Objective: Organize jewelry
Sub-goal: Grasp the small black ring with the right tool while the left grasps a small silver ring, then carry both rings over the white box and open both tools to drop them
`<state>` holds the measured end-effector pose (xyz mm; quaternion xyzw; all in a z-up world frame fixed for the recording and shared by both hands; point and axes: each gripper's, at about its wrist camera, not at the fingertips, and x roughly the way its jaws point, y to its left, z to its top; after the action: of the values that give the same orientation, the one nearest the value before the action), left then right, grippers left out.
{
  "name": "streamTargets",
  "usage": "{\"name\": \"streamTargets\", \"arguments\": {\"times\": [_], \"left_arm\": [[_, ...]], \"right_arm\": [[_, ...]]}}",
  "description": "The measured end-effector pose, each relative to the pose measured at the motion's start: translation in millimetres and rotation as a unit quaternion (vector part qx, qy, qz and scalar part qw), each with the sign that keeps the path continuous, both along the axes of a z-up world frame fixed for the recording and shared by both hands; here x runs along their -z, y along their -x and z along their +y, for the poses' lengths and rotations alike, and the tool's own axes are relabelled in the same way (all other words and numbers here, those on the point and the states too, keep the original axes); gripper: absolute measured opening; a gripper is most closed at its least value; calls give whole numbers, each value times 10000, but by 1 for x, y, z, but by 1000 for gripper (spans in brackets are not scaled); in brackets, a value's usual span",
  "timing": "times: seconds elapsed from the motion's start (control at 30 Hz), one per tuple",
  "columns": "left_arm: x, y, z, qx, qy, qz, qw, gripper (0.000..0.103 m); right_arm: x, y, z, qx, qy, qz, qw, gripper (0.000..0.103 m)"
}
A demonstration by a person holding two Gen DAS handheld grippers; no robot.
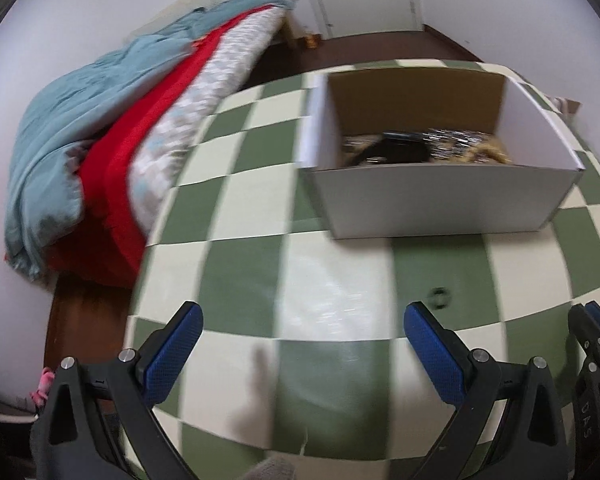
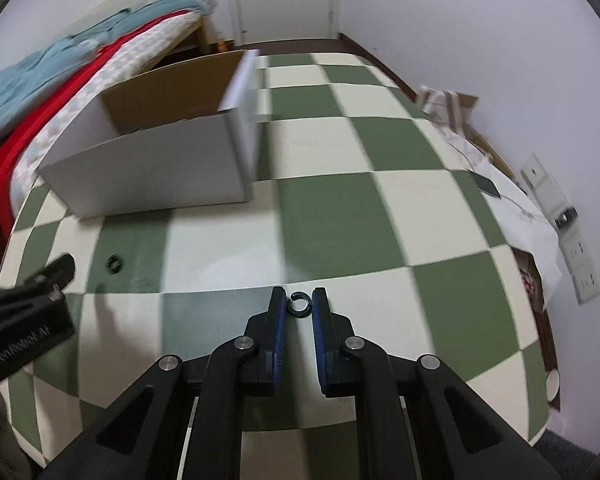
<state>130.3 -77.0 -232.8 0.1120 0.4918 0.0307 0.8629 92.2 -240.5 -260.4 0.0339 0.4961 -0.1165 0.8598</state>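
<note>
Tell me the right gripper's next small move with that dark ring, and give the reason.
Probably close the right gripper a little more. The small dark ring sits between its fingertips, with slight gaps showing on both sides, so it does not look pinched yet. The white box of jewelry waits off to the left for the drop.

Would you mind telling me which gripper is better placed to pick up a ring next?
Right. The right gripper already brackets a small dark ring between nearly closed fingers, though contact is unclear. The left gripper is wide open, and the other ring lies outside its fingers.
</note>
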Motion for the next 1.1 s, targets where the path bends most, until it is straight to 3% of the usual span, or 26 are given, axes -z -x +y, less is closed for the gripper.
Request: {"name": "streamTargets", "arguments": {"times": [0.2, 0.27, 0.33, 0.37, 0.4, 0.43, 0.5, 0.63, 1.1], "left_arm": [[10, -3, -34, 410, 78, 135, 9990, 101], [11, -3, -42, 551, 145, 168, 9982, 90], [14, -2, -47, 628, 224, 242, 9975, 61], [14, -1, -48, 672, 325, 258, 9969, 54], [13, -1, -47, 673, 431, 240, 9965, 31], [14, -1, -47, 669, 486, 279, 9962, 15], [15, 0, -47, 658, 601, 286, 9956, 9], [12, 2, -46, 630, 643, 239, 9957, 3], [-29, 16, -36, 718, 737, -205, 9945, 2]], "right_arm": [[-2, 1, -28, 292, -65, 0, 9996, 14], [-3, 2, -34, 352, -89, -14, 9993, 14], [-3, 2, -39, 401, -130, -10, 9991, 14], [-3, 2, -40, 412, -139, -14, 9991, 14], [-2, 2, -40, 414, -129, -11, 9991, 14], [-2, 1, -40, 419, -136, -15, 9990, 14], [-4, 3, -41, 432, -148, -24, 9990, 14], [-7, 3, -41, 443, -174, -65, 9988, 14], [-56, 5, -15, 144, -368, -587, 9975, 14]]}}
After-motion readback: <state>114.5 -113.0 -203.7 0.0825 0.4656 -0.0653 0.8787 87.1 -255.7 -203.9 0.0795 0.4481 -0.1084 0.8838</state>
